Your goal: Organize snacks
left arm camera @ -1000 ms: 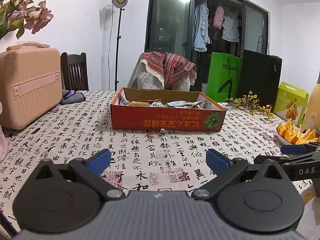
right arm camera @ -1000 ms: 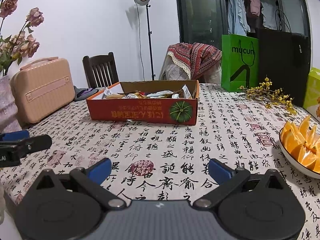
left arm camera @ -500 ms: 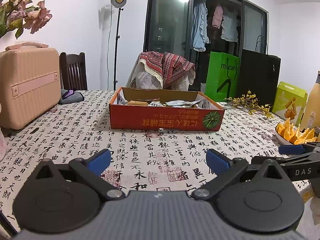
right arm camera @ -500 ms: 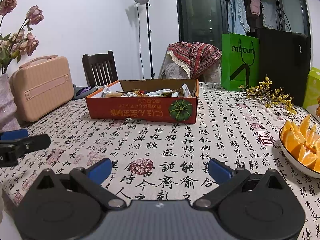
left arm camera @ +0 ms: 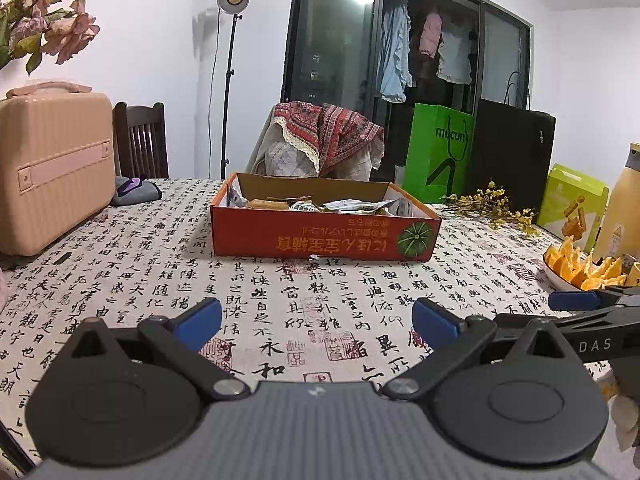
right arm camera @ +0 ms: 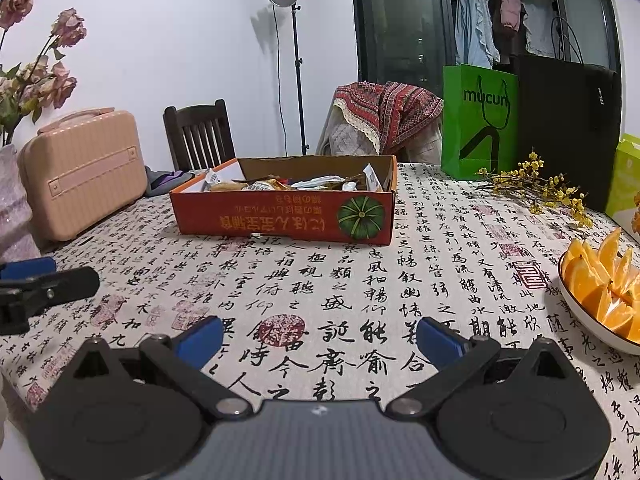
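two hand-held grippers hover low over a dining table (left arm camera: 132, 264) draped in a calligraphy-print cloth, both facing a shallow red cardboard box (left arm camera: 324, 236) that sits well ahead of them near the table's middle. the left gripper (left arm camera: 316, 318) has its blue-tipped fingers spread wide with nothing between them; the right gripper (right arm camera: 320, 338) is likewise spread wide and holds nothing. the snack packets (right arm camera: 296, 183) lie heaped inside the box, their wrappers poking just above the rim, though the low angle hides how they are arranged and whether they are sorted or simply piled.

no loose packet shows on the cloth between grippers and box. the scene would fit equally a moment when the snacks in the box await sorting and one when they have all been gathered into it, so the step in hand cannot be fixed beyond this: both tools stand off, empty, pointed at the box.

any further reach toward the box would need to clear its near wall and come down from above onto thin, crinkly wrappers. a plate of orange wedges (right arm camera: 600, 292) sits close on the right, near the right gripper's path, and a pink hard case (left arm camera: 52, 168) stands at the left edge.
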Available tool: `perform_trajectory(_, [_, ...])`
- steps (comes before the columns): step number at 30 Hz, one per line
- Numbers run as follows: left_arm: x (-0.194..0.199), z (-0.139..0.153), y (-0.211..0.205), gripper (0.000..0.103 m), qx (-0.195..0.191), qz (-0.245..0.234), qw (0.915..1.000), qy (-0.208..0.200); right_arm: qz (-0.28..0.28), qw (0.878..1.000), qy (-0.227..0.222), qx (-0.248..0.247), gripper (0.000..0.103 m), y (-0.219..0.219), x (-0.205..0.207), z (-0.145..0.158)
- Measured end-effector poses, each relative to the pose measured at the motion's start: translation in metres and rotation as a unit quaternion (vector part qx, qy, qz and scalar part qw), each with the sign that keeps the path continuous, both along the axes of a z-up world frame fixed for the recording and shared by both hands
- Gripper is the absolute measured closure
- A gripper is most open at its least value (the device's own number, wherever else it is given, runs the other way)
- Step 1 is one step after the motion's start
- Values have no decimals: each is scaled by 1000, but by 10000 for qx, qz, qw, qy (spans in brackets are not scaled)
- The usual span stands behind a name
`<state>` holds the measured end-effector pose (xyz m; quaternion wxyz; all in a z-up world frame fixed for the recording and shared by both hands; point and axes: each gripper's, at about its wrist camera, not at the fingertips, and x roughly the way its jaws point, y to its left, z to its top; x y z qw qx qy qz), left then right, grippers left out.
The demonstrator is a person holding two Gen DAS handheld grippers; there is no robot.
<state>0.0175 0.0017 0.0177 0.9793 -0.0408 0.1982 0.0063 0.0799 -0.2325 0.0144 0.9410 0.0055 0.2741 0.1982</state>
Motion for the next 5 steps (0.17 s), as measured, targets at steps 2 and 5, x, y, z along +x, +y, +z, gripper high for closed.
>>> perform_trajectory(2, [-1, 0, -1, 0, 6, 4, 10000, -44, -2, 10000, -2, 0, 0, 0, 0, 0])
perform_trajectory(5, [-1, 0, -1, 0, 6, 12, 10000, -63, -6, 10000, 3, 0, 0, 0, 0, 0])
